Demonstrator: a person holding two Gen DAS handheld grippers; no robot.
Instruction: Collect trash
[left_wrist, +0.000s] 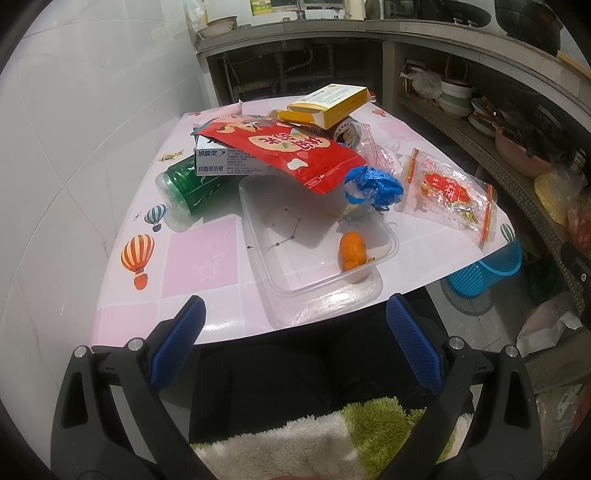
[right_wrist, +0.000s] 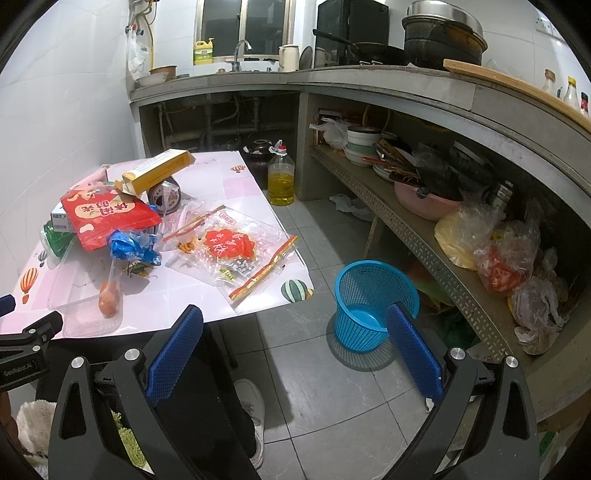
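Hovering both empty, my left gripper (left_wrist: 295, 328) and right gripper (right_wrist: 295, 341) gape wide before the table (left_wrist: 199, 258). Near its right edge lies the clear red-printed bag (right_wrist: 236, 251): light, limp, slippery, so I'd pinch its sealed edge, blue basket (right_wrist: 373, 306) waiting below.

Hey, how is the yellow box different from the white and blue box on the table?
The yellow box sits tilted on top of the pile with an end flap open; the white and blue box lies flat lower down, partly covered by the red snack bag. The first is yellow, the second white with blue print. Both are small cardboard cartons.
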